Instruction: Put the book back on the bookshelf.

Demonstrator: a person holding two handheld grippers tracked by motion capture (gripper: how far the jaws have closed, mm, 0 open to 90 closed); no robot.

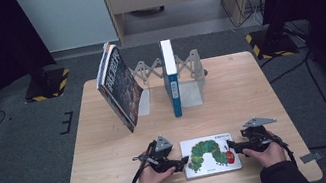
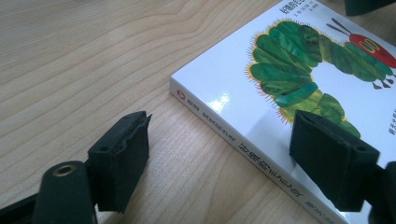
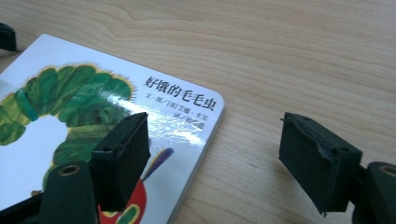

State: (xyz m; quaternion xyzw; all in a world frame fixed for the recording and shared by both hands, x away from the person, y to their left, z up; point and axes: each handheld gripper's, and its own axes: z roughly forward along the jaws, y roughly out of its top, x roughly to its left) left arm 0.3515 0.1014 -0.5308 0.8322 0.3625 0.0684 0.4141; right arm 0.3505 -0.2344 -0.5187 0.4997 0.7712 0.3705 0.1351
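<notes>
Flat at six o'clock on the table (image 1: 106, 127), a caterpillar picture book (image 1: 211, 154), flanked by the left gripper (image 1: 181, 162) at its nine o'clock edge and the right gripper (image 1: 232, 145) at three o'clock. Fingers of both spread wide, straddling the book's edges, clamped on nothing. Not yet lifted; likely bound for the bookend rack (image 1: 188, 74) at twelve o'clock, beside a blue book (image 1: 171, 77) and a leaning book (image 1: 119, 86).
</notes>
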